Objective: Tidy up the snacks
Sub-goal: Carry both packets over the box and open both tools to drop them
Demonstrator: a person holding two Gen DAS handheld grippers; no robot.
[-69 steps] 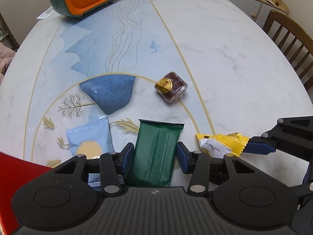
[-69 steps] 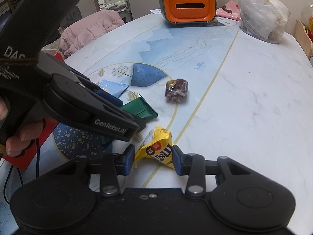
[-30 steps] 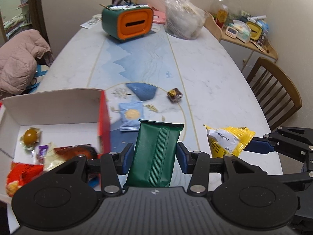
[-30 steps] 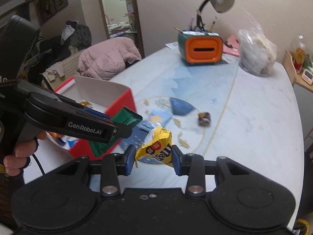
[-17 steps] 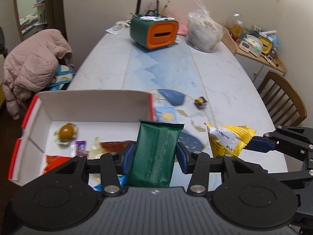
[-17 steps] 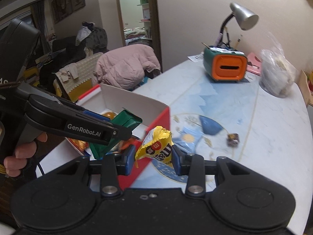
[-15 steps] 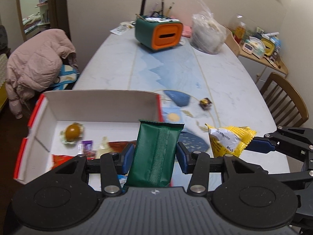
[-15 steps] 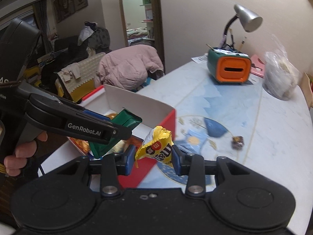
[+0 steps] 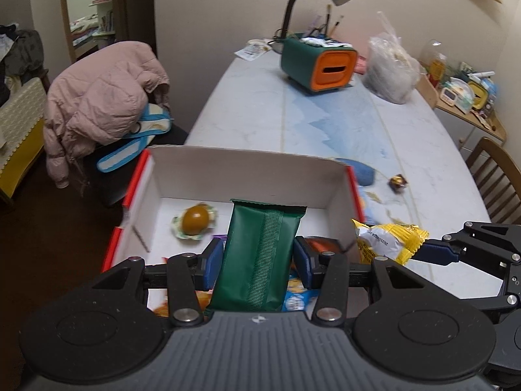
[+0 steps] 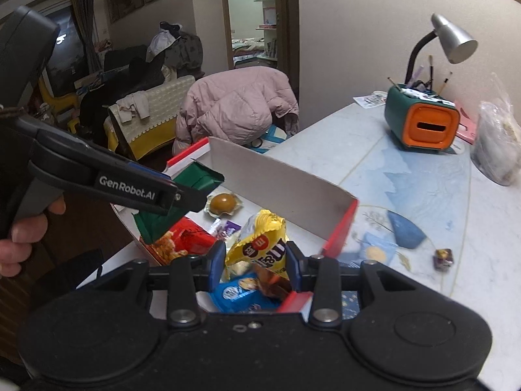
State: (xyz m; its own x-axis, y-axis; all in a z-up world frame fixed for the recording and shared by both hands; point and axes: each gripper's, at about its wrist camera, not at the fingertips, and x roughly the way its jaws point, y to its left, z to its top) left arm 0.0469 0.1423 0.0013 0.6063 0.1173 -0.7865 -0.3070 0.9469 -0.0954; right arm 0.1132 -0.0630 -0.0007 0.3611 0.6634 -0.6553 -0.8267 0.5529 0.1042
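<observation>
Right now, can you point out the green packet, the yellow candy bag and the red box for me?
green packet (image 9: pixel 260 254): left wrist view, middle of its ribbed face.
yellow candy bag (image 10: pixel 260 247): right wrist view, its printed front.
red box (image 9: pixel 247 176): left wrist view, its white far inner wall.

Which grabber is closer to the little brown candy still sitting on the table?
Right. The right gripper holds its yellow packet at the box's table-side edge, toward the brown candy. The left gripper, holding the green packet, is over the box's middle, farther off.

Marble-patterned table (image 9: pixel 407 137), red-edged box (image 9: pixel 247 176), orange-fronted holder (image 9: pixel 317 66), wrapped chocolate (image 9: pixel 398 182) (loose), clear bag (image 9: pixel 389 75)
</observation>
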